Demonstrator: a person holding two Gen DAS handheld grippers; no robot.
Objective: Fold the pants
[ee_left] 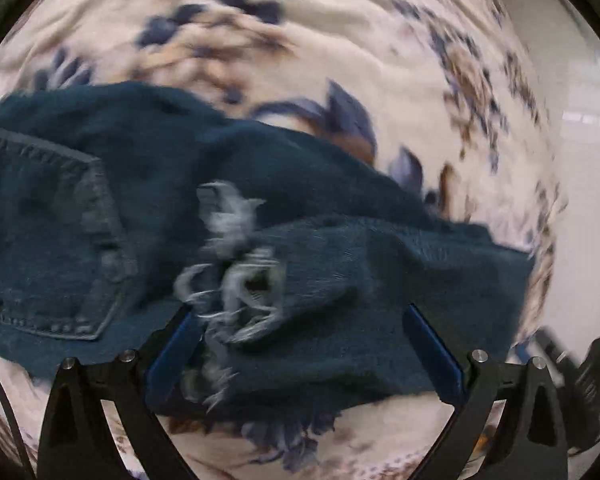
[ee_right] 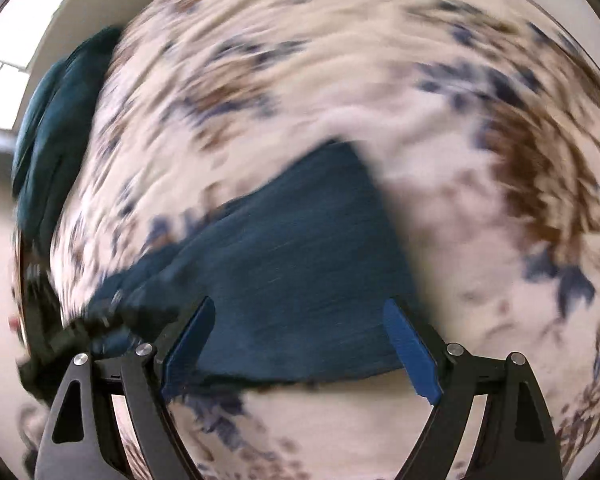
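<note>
Floral sheet (ee_left: pixel 340 32) is lying under dark pants (ee_left: pixel 300 248) | your left gripper (ee_left: pixel 300 344) and right gripper (ee_right: pixel 300 336) are hovering over them, jaws spread wide, gripping nothing.

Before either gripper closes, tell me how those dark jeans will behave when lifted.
The dark jeans will probably flop and drape: they already lie rumpled in soft folds on the floral sheet. The frayed rip has loose threads that could snag the left gripper fingers. The denim looks thick, so likely heavyish; a pinch by the right gripper may drag the rest along.
</note>
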